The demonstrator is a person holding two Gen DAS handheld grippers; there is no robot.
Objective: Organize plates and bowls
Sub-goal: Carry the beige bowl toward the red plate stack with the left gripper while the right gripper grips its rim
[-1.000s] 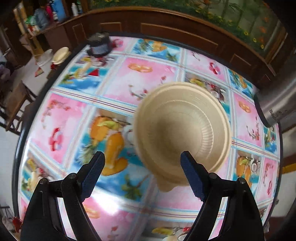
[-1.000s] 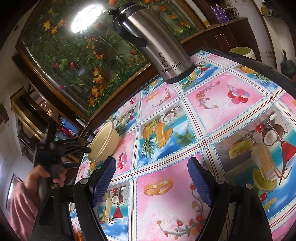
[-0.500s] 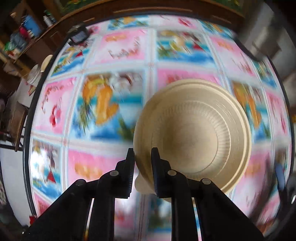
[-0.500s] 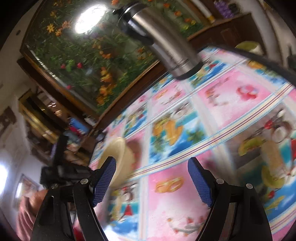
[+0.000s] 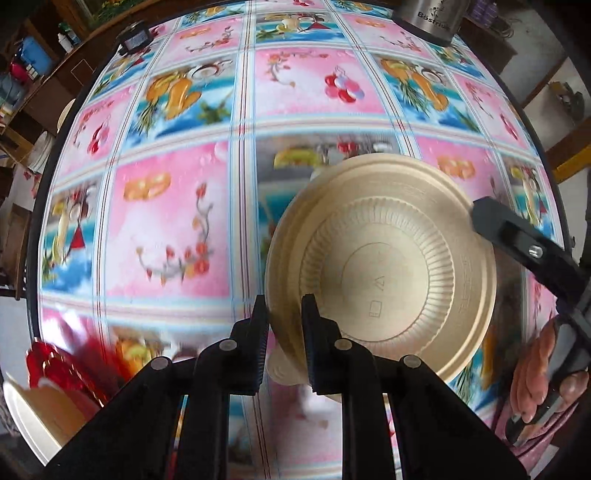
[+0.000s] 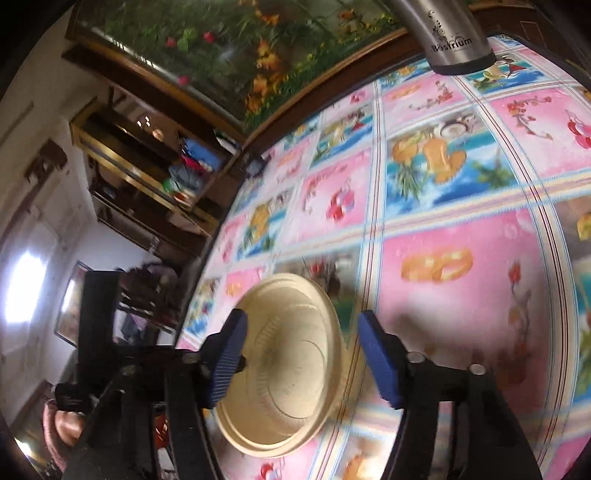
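Your left tool (image 5: 283, 332) is pinching the near rim of the beige disposable bowl (image 5: 384, 258), jaws almost closed, carrying it tilted above the patterned tabletop (image 5: 166, 229), probably for stacking. Your right tool (image 6: 299, 358) is gaping wide, holding nothing, its pads flanking the bowl's opposite side. A steel flask (image 6: 448, 33) is standing far off.
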